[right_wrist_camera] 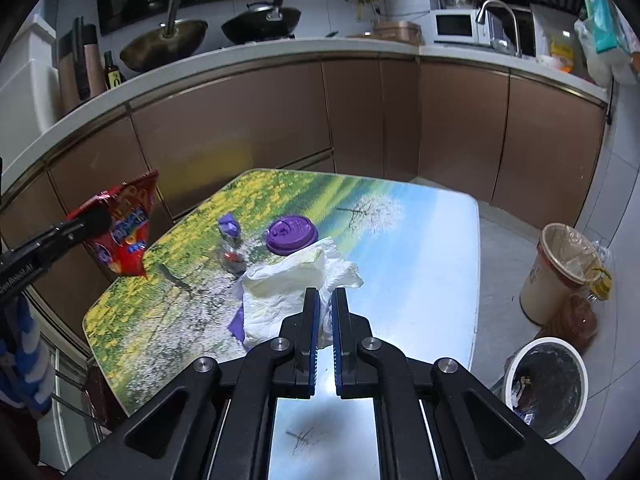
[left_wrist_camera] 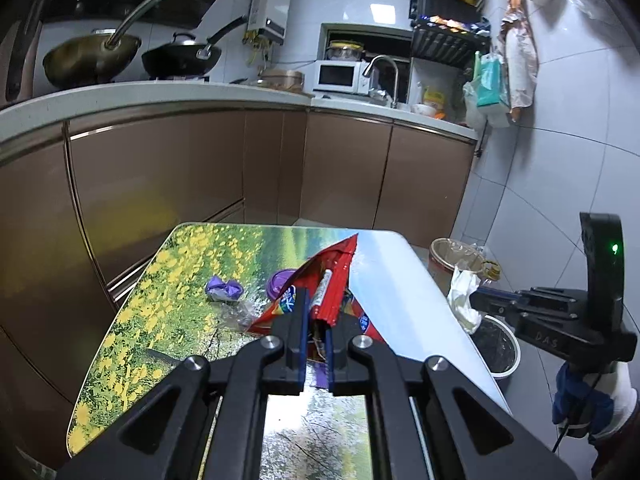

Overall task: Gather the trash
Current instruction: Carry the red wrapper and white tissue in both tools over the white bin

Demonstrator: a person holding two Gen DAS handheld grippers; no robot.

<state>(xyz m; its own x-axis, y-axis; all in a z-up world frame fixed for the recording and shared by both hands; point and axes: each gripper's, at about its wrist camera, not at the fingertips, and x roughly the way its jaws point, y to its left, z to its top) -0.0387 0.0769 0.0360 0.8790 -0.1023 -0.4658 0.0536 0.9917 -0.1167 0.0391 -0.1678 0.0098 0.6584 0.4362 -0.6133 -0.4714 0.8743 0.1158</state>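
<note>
My left gripper (left_wrist_camera: 317, 312) is shut on a red snack bag (left_wrist_camera: 332, 276) and holds it above the small table (left_wrist_camera: 168, 292); the bag also shows at the left of the right wrist view (right_wrist_camera: 124, 228). My right gripper (right_wrist_camera: 325, 300) is shut on a crumpled white paper towel (right_wrist_camera: 288, 284), which hangs off the table's right edge in the left wrist view (left_wrist_camera: 464, 296). On the table lie a purple cup lid (right_wrist_camera: 291, 234), a purple wrapper (right_wrist_camera: 229, 226) and a clear plastic scrap (right_wrist_camera: 230, 258). A white bin (right_wrist_camera: 546, 388) with trash stands on the floor at the right.
A lined beige bucket (right_wrist_camera: 560, 268) and an oil bottle (right_wrist_camera: 580, 312) stand behind the white bin. Brown kitchen cabinets (right_wrist_camera: 280, 120) run behind the table, with woks (right_wrist_camera: 168, 40), a microwave (right_wrist_camera: 456, 26) and a sink tap above.
</note>
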